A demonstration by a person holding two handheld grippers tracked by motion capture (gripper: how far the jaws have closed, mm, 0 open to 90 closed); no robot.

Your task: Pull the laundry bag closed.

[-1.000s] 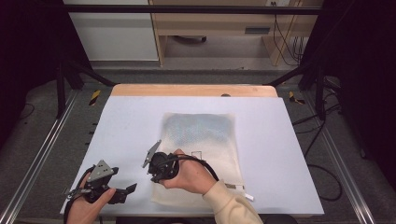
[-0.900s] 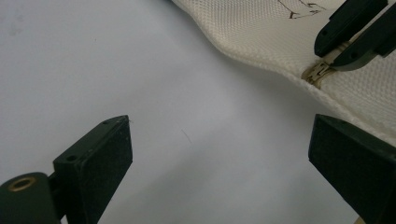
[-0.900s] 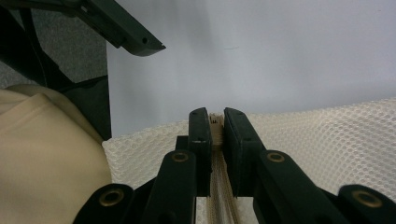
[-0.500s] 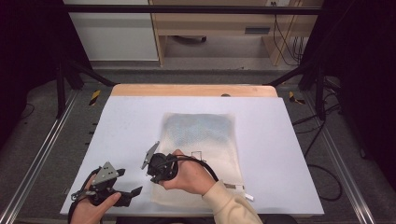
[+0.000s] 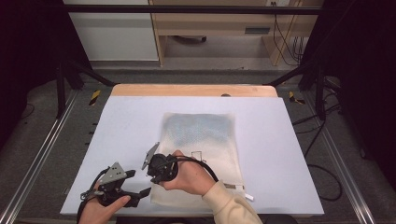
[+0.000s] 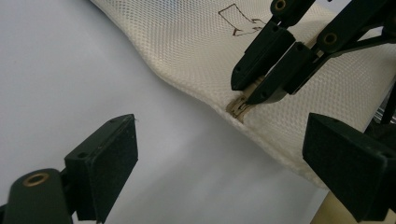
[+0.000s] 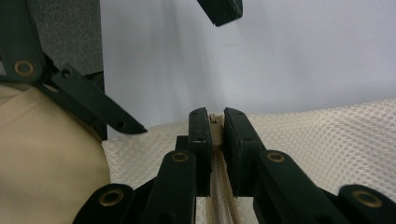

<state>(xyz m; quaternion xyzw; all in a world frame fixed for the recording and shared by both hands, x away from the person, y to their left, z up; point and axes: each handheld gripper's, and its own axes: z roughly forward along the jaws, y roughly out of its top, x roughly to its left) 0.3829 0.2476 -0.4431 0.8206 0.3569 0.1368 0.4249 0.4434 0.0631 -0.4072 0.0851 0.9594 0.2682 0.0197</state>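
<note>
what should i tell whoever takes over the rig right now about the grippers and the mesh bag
Right gripper: shut on the beige zipper pull at the near left edge of the cream mesh zip bag.
Left gripper: open, holding nothing, just off that same edge over the white table.
Bag: lying flat mid-table, something bluish inside, not clear what.
Done: the pull is gripped.
Left: probably brace the bag edge with the left gripper, then run the pull along the zipper; how far the zip is open cannot be told.
</note>
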